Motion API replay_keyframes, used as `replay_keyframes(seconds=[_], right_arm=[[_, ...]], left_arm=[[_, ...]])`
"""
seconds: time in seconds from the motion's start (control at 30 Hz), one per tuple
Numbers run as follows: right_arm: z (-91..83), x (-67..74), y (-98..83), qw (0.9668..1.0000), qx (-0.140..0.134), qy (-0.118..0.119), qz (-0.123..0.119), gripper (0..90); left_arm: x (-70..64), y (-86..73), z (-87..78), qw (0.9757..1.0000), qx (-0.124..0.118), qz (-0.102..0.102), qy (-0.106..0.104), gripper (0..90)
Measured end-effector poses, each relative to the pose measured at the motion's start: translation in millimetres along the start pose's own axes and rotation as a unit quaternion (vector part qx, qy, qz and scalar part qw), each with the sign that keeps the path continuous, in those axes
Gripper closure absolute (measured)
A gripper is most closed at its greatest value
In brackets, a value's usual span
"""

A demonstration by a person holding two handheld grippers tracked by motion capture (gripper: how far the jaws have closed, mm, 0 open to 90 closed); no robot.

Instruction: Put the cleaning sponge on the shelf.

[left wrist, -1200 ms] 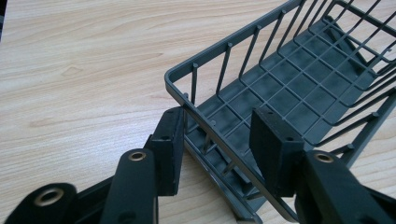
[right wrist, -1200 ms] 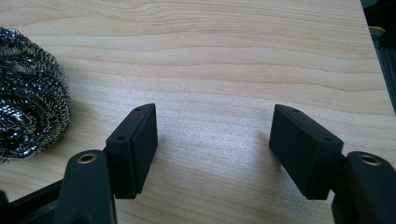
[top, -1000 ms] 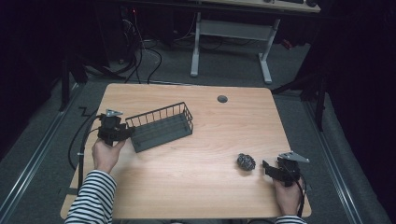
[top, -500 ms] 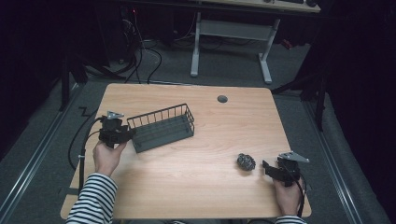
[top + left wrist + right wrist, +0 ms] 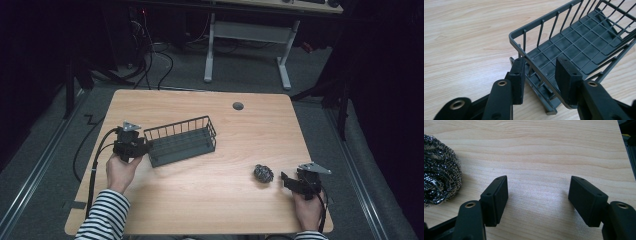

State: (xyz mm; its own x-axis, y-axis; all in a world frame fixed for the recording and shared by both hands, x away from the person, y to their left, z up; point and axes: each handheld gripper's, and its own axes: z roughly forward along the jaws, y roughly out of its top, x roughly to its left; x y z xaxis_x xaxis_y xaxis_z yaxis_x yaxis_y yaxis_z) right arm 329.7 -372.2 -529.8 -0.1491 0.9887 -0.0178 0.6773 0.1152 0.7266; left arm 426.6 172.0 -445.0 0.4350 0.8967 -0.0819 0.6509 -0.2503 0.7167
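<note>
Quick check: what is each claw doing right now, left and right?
Left claw: closed on the end corner of the wire basket.
Right claw: open, holding nothing; the steel scrubber lies beside it, outside the jaws.

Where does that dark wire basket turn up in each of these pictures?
High view: wire basket lies left of the table's middle, its left end in the left tool.
Left gripper view: it runs from the middle to the upper right, its near corner rim between the jaws.
Right gripper view: not in it.
Shared landmark: the light wooden tabletop.
</note>
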Motion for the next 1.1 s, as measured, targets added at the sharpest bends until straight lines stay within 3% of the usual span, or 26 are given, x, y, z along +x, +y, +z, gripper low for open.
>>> replay_keyframes(seconds=[0.2, 0.33, 1.1], right_arm=[[0.0, 0.1, 0.0, 1.0000, 0.000, 0.000, 0.000, 32.4], [0.0, 0.0, 0.0, 1.0000, 0.000, 0.001, 0.000, 32.2], [-0.1, 0.8, 0.0, 1.0000, 0.002, 0.000, 0.000, 32.1]], left_arm=[[-11.8, -2.9, -0.6, 0.9998, -0.009, 0.007, -0.016, 60.5], [-14.6, -6.3, -1.7, 0.9992, -0.013, -0.011, -0.035, 60.1], [-48.4, -14.2, -3.9, 0.9974, -0.026, 0.017, -0.065, 59.7]])
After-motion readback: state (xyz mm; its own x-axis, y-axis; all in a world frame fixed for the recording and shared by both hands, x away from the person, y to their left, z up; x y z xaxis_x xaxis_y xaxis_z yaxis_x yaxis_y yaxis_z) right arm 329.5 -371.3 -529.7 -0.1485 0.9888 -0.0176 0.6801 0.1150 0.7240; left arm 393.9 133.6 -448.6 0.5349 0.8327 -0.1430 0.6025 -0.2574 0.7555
